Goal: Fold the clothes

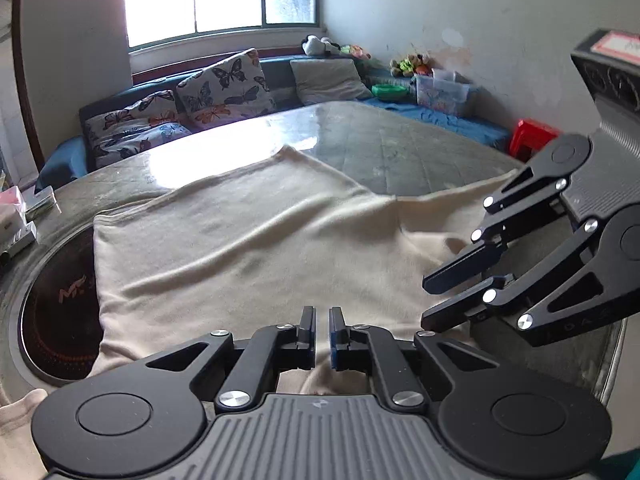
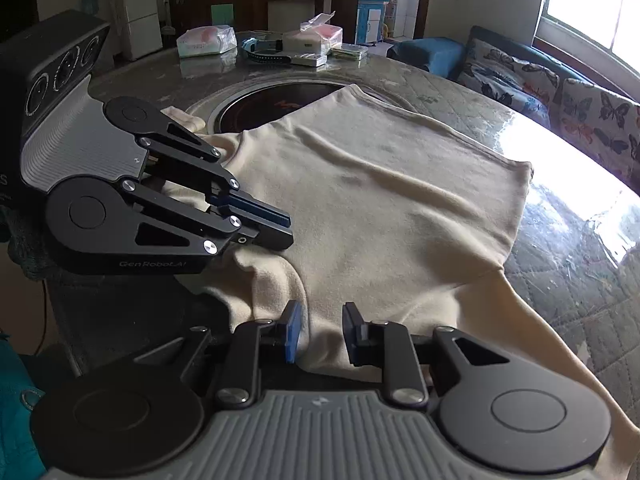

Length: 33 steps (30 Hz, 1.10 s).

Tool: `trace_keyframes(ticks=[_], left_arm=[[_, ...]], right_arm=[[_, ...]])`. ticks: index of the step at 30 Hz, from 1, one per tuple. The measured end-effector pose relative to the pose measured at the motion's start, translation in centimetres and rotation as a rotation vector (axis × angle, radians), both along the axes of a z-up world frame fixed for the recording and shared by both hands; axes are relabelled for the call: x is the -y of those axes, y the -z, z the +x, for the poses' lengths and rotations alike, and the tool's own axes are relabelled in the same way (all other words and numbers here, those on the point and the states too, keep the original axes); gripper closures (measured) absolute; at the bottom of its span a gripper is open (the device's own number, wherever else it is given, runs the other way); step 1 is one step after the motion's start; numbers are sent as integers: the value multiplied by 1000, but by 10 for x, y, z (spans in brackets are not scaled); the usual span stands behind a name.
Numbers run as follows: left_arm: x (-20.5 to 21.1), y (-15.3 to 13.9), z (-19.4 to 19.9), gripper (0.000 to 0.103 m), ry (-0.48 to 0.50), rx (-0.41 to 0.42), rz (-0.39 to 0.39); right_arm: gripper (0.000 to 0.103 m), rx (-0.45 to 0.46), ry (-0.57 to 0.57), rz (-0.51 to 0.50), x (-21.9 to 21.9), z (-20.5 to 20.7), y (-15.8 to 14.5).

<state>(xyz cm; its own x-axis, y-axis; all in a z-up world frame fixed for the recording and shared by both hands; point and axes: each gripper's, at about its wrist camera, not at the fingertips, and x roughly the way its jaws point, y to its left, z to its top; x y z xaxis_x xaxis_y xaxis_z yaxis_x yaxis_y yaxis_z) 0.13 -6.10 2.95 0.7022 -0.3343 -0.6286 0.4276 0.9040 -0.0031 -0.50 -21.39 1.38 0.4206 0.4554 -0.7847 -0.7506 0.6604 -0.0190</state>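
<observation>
A cream garment (image 1: 240, 240) (image 2: 380, 208) lies spread over the round table, one sleeve trailing off toward the near right edge in the right wrist view. My left gripper (image 1: 322, 320) (image 2: 286, 230) is shut at the garment's near edge, where a fold of the cloth bunches up at its fingertips. Just beside it my right gripper (image 2: 322, 320) (image 1: 424, 304) stands open, its pads apart, with cloth lying under and between them but not pinched.
The table (image 1: 380, 140) has a glossy quilted cover and a dark round hob (image 2: 272, 100), partly under the garment. Tissue packs and boxes (image 2: 304, 40) sit at its far side. A sofa with butterfly cushions (image 1: 224, 84) and a red stool (image 1: 532, 136) stand beyond.
</observation>
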Motion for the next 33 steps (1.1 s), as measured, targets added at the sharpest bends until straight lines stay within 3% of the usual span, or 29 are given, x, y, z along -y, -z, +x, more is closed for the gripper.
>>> trace_keyframes(ticks=[5,14,23,33], left_arm=[[4,4,8,96,1,-23,-42],[10,15,5,95,28,-52,-70],[7,14,9,93,42,-71,-107],[9,14,4,93,67,-65,-98]], right_arm=[[80,48,70,30,3,30,-15],[81,135,190,33,-28,132,-16],[82,83,272,15,-55,218,15],[83,82,336,39,-70,251,30]])
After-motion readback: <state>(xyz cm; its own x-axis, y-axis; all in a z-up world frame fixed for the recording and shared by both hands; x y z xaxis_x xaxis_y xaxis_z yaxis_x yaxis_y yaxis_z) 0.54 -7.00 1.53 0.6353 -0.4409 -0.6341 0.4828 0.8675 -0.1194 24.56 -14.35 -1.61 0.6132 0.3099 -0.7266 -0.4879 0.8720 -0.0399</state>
